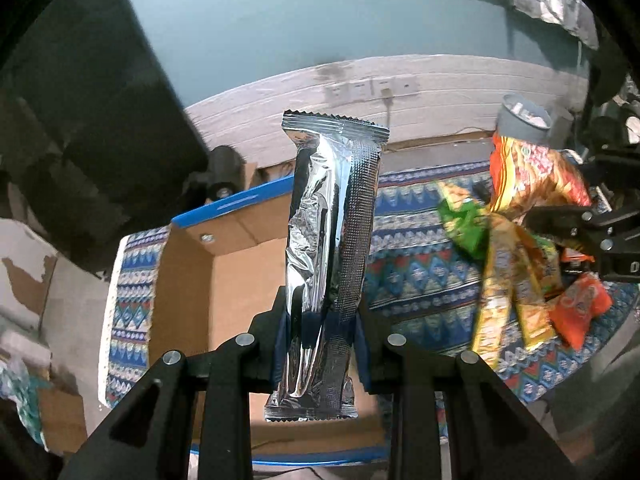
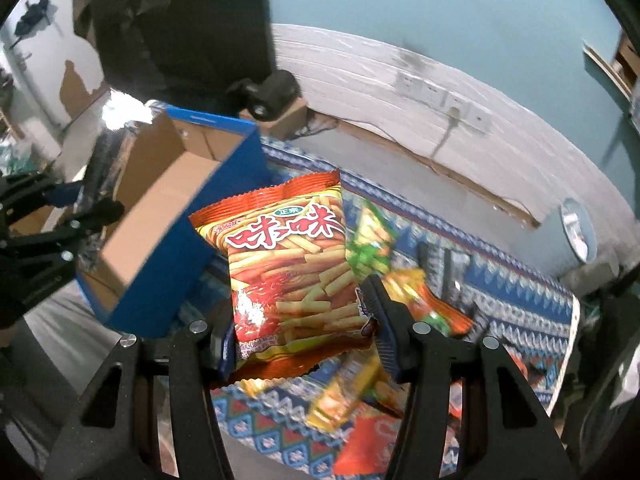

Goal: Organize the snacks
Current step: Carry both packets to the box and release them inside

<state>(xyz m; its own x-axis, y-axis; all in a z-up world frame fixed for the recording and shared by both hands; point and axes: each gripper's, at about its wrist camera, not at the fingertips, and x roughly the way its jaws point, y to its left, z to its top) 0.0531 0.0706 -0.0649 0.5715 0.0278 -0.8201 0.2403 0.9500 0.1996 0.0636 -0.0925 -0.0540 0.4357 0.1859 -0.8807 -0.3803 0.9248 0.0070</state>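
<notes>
The silver foil bar (image 1: pixel 332 248) in my left tool (image 1: pixel 320 344) looks light, slick and crinkly, so I have pinched it low on its body, the jaws clamped tight, and it stands upright above the open cardboard box (image 1: pixel 236 264). My right tool (image 2: pixel 304 328) grips the orange snack bag (image 2: pixel 288 268) by its lower half with the jaws partly apart; it seems soft and air-puffed, so crushable. Beneath, more packets (image 2: pixel 360 392) lie heaped on the patterned cloth (image 2: pixel 516 276) covering the surface, beside the box.
</notes>
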